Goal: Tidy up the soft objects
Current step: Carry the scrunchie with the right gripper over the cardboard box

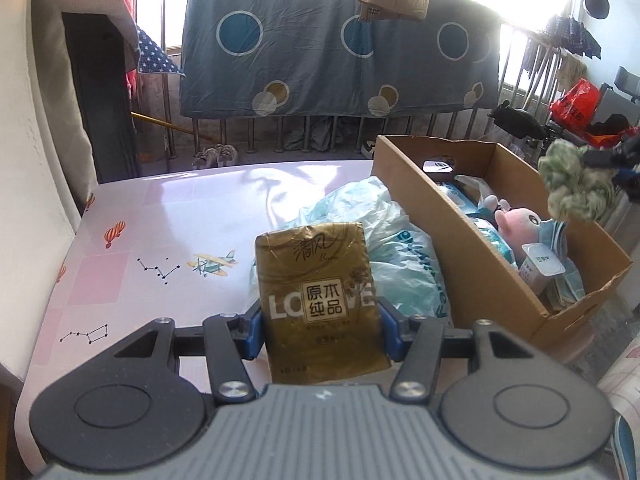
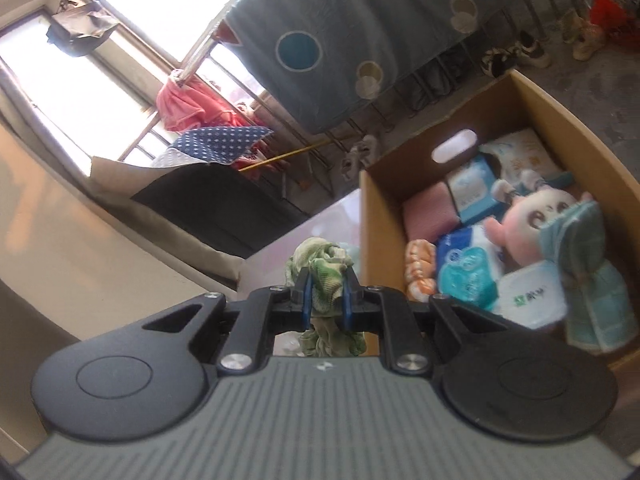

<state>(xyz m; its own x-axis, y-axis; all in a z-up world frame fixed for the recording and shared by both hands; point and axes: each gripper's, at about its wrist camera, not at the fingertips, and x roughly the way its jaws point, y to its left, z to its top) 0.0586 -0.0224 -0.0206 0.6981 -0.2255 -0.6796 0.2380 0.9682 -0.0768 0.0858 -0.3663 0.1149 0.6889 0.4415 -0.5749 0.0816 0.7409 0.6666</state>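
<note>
My left gripper (image 1: 318, 330) is shut on a gold tissue pack (image 1: 318, 300), held upright above the pink patterned table (image 1: 160, 216). A cardboard box (image 1: 436, 216) stands at the table's right, holding a pink plush toy (image 1: 516, 224), wipes packs and a white cup (image 1: 542, 264). My right gripper (image 2: 325, 300) is shut on a crumpled green-and-white cloth (image 2: 324, 276), lifted beside the box's left wall (image 2: 380, 240). The left wrist view shows that cloth (image 1: 576, 186) hanging over the box's far right side, with the right gripper (image 1: 612, 160) behind it.
A pale blue plastic bag (image 1: 384, 240) lies on the table between the tissue pack and the box. A blue quilt (image 1: 340, 48) hangs on a railing behind. A dark cabinet (image 1: 100, 100) stands at the left. Inside the box lie a pink cloth (image 2: 430, 212) and a teal towel (image 2: 588, 264).
</note>
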